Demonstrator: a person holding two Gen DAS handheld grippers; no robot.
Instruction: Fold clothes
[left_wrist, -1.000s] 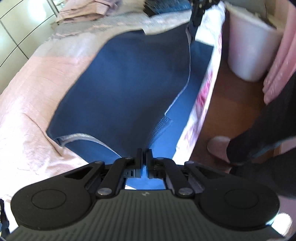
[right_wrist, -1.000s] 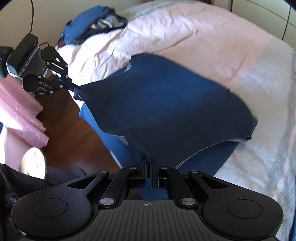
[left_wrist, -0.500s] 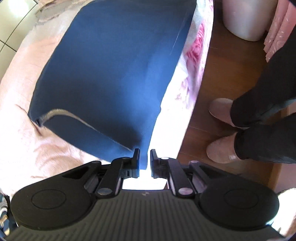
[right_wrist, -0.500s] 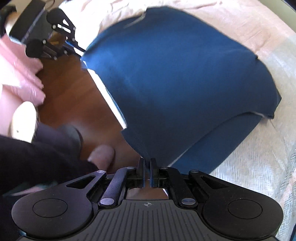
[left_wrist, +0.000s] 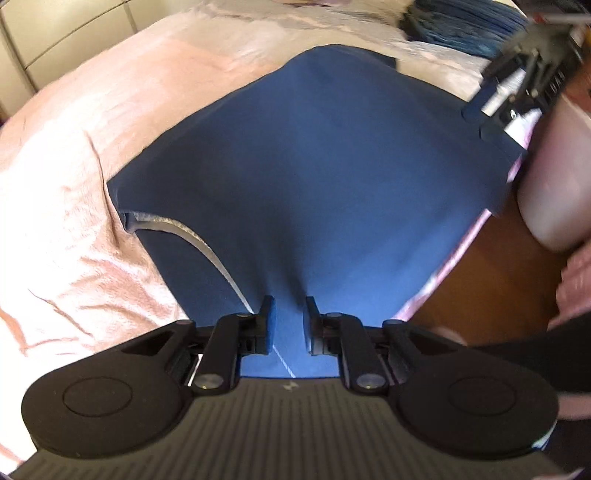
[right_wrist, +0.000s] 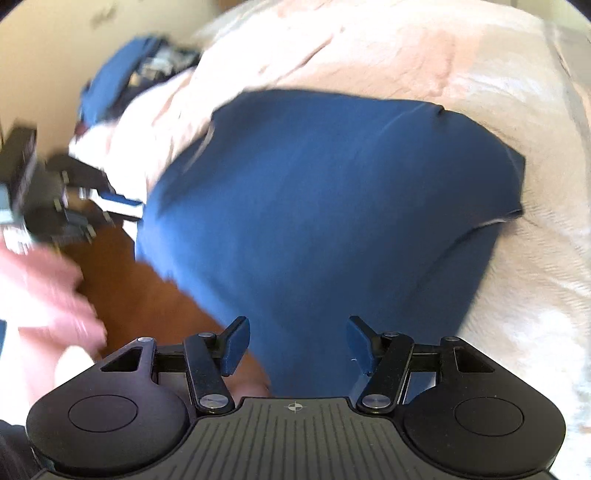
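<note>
Letting go cleanly matters now: both the left gripper (left_wrist: 287, 321) and right gripper (right_wrist: 297, 343) hang with jaws parted over the blue shirt (left_wrist: 325, 177) ahead, so lift straight off without dragging the fold.

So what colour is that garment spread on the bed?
Plain navy blue garment, clearest in the left wrist view.
</note>
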